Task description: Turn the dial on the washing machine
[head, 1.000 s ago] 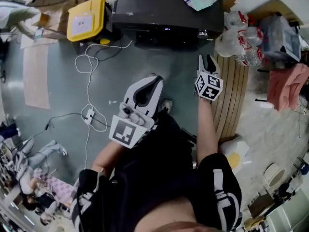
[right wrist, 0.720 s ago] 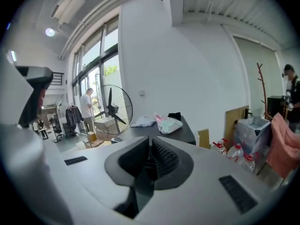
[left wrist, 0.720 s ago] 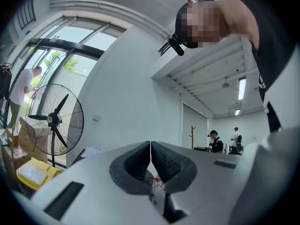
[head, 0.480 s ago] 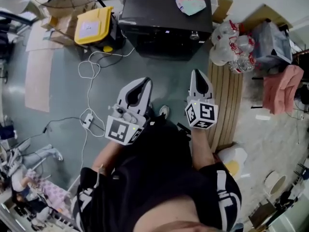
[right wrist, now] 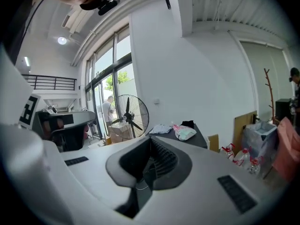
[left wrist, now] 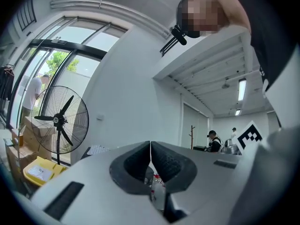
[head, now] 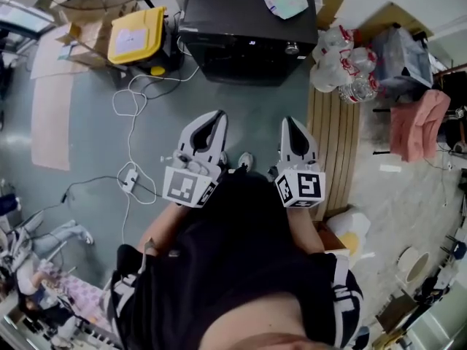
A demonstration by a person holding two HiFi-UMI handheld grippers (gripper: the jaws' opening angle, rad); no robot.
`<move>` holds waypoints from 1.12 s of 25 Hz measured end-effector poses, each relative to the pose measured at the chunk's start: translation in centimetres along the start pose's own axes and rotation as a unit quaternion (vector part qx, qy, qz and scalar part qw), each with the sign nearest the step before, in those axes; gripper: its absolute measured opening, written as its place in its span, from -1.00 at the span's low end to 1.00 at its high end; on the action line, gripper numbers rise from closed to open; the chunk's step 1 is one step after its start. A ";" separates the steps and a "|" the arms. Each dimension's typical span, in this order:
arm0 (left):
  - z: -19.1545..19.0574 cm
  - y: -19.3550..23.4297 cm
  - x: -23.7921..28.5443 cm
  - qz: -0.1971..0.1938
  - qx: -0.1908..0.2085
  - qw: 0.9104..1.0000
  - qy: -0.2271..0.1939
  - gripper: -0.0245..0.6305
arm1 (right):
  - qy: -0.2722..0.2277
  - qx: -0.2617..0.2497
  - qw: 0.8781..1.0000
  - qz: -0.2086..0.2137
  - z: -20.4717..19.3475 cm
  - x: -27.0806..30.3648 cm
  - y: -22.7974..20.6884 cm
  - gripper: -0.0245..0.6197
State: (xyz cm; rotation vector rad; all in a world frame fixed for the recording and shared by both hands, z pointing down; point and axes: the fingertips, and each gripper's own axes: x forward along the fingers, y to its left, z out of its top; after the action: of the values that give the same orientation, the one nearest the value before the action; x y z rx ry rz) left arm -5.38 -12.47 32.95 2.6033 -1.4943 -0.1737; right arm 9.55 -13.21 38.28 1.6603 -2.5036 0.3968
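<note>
Hovering before washing machine (head: pixel 248 31): left tool (head: pixel 216 117), right tool (head: pixel 292 122) closed, empty

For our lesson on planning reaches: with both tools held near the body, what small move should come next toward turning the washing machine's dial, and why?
Probably carry the right tool forward toward the small round silver dial on the black box-shaped washing machine, opening its jaws: it is shut, empty and well short of the machine.

Grey floor (head: pixel 87 130), black washing machine (head: pixel 248 42), yellow box (head: pixel 136 35), white cable (head: pixel 133 143), slatted board (head: pixel 339 144).
</note>
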 end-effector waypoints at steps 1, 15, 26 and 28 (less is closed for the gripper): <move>0.0 0.1 -0.1 -0.003 -0.003 1.000 0.001 -0.85 | 0.000 0.004 1.000 0.003 0.0 0.1 0.4 -0.84; 0.6 1.4 -0.6 -0.022 -0.006 1.000 -0.004 -0.85 | 0.002 -0.004 1.000 -0.009 0.3 1.1 2.3 -0.85; 0.6 1.1 -0.6 -0.019 -0.010 1.000 -0.008 -0.85 | 0.010 0.003 1.000 -0.008 -0.4 0.9 1.7 -0.85; 0.6 0.9 -0.6 -0.018 -0.015 1.000 -0.006 -0.85 | 0.011 0.006 1.000 -0.009 -0.5 0.9 1.5 -0.85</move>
State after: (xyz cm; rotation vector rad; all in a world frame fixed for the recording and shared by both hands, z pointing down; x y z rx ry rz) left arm -6.55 -12.49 32.56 2.6125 -1.4375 -0.2146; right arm 7.82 -13.31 38.77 1.6722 -2.4740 0.4276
